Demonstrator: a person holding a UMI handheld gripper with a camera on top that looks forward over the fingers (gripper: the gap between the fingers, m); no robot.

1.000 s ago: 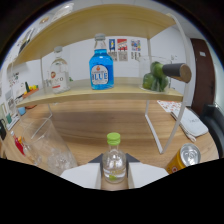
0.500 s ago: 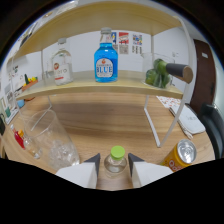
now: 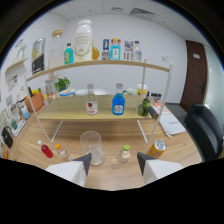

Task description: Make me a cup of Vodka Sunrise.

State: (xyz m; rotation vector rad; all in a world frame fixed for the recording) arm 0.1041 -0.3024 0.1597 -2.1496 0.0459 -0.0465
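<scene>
My two pale, wedge-tipped fingers (image 3: 113,163) stand wide apart with nothing held between them — only bare wooden tabletop (image 3: 165,134) shows in the gap.

I take the clear drinking glass (image 3: 92,146) as my landmark: a smooth, round tumbler, seemingly empty, standing upright on the wood just ahead of my left fingertip. Just to its right, apart from it and nearer my right finger, stands one small clear bottle with a green cap (image 3: 124,154). Farther right again, close by my right fingertip, is one orange metal can (image 3: 157,148), cylindrical and leaning a little. To the glass's left lie two small bottles — one red with a white cap (image 3: 45,150), on its side, and a tiny clear one with an orange cap (image 3: 61,151) between it and the glass.

Behind the glass rises a light wooden shelf on thin white metal legs (image 3: 144,131). On its lower board (image 3: 70,114), beyond the glass, stand two upright bottles: a clear one with a red label (image 3: 90,102) and a blue-liquid one with a blue label (image 3: 118,102). A dark green bottle (image 3: 147,108) lies tipped at the board's right end. The upper board (image 3: 130,63) carries several more bottles and jars, too small to count surely.
</scene>
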